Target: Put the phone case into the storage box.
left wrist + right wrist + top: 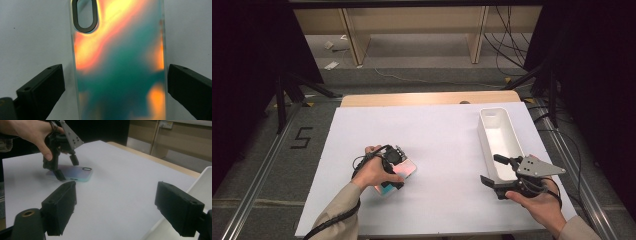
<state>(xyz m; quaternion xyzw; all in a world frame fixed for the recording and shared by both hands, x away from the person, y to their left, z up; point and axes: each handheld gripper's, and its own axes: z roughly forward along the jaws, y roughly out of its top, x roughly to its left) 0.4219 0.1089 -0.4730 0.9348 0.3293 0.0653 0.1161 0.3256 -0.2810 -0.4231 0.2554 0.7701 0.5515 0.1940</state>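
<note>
Phone case (120, 65) was the thing I was dealing with, sitting flat on the white sheet (437, 135) at lower left of centre in the high view. My left gripper (393, 169) was right over it, jaws spread wide with one on each long side of the case and not touching it. In the left gripper view you could see white gaps between both black jaws and the case edges. The case had that orange and teal shimmer, and its oval camera cutout (85, 16) sat at the top left of that view.

My left hand (374, 172) was wrapped around the gripper body, cable trailing back along my sleeve.

Over at lower right of the high view, my right gripper (499, 175) was also gaping wide with nothing between its jaws, held in my right hand (539, 202) just beside the near end of the white bin (499, 137). From the right gripper view the left gripper (67, 167) and case (75, 173) showed at upper left, with the bin's rim (202, 182) at the right edge.
</note>
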